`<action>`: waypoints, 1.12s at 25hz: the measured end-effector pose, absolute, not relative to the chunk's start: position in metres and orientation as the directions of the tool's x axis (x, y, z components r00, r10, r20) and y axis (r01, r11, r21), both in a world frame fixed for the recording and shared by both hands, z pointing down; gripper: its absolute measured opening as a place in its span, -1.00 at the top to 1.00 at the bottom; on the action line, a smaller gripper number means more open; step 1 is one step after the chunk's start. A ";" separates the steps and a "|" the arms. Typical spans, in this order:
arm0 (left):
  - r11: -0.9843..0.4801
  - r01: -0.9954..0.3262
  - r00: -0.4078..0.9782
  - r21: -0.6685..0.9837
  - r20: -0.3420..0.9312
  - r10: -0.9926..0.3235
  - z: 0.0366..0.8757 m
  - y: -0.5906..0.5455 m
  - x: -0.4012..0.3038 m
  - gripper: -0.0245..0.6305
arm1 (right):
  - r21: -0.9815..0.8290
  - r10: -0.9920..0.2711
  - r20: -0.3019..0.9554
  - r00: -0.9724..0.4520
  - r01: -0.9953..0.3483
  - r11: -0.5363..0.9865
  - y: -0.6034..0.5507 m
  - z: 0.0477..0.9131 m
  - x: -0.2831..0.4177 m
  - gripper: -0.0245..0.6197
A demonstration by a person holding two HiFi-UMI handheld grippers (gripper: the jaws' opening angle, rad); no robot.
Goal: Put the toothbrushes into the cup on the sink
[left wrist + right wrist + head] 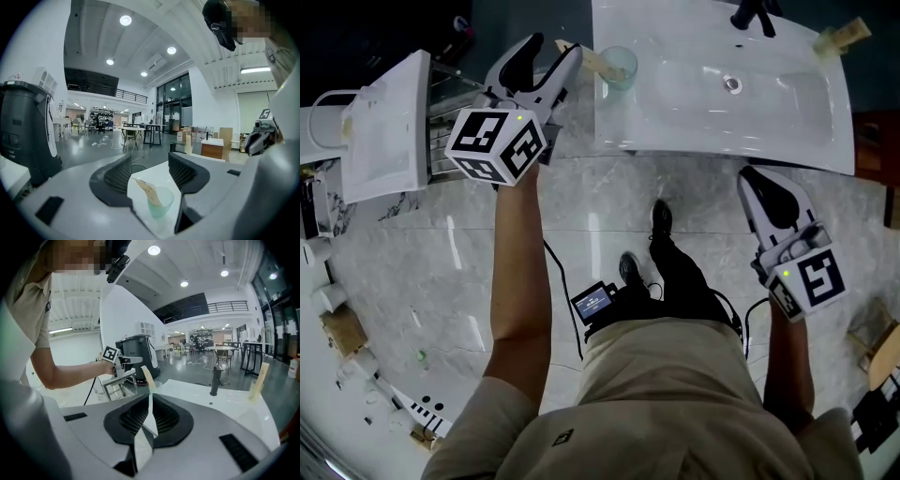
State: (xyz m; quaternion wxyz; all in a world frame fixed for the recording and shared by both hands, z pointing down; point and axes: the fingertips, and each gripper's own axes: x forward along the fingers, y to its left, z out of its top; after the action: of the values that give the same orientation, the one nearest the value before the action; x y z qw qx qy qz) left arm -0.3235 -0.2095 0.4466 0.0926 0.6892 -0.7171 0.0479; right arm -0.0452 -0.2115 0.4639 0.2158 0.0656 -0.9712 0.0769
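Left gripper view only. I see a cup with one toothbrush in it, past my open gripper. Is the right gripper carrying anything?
Observer: No. Its own view shows the right gripper shut, with nothing in it.
Operator: Any toothbrush not in the cup yet?
Observer: One wrapped toothbrush sits at the far corner of the sink, right of the faucet.

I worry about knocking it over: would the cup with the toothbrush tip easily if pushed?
Probably yes. The cup looks like thin clear plastic, so likely light. The toothbrush leans far over its rim, which may pull it sideways.
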 end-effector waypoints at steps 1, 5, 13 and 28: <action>0.051 -0.997 -0.040 0.050 0.194 -0.980 0.441 -0.207 -0.323 0.22 | -0.118 -0.096 0.422 -0.901 -0.159 0.980 -0.210 0.460 -0.044 0.84; 0.074 -0.997 -0.072 0.011 0.165 -0.984 0.413 -0.193 -0.322 0.22 | -0.101 -0.106 0.400 -0.910 -0.159 0.982 -0.204 0.445 -0.042 0.84; 0.047 -0.998 -0.049 -0.035 0.057 -0.997 0.331 -0.132 -0.291 0.66 | -0.056 -0.102 0.340 -0.935 -0.128 0.990 -0.176 0.400 -0.042 0.84; -0.107 -0.982 0.104 -0.154 0.031 -0.994 0.222 0.067 -0.151 0.91 | 0.143 0.005 0.197 -0.980 0.034 0.989 -0.026 0.257 -0.030 0.91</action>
State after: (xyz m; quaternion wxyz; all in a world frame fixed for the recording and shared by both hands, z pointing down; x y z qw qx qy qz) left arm -0.1507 0.0669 0.2218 -0.0472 0.7414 -0.6664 0.0630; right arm -0.0297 -0.0258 0.2566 0.0984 -0.0098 -0.9924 -0.0731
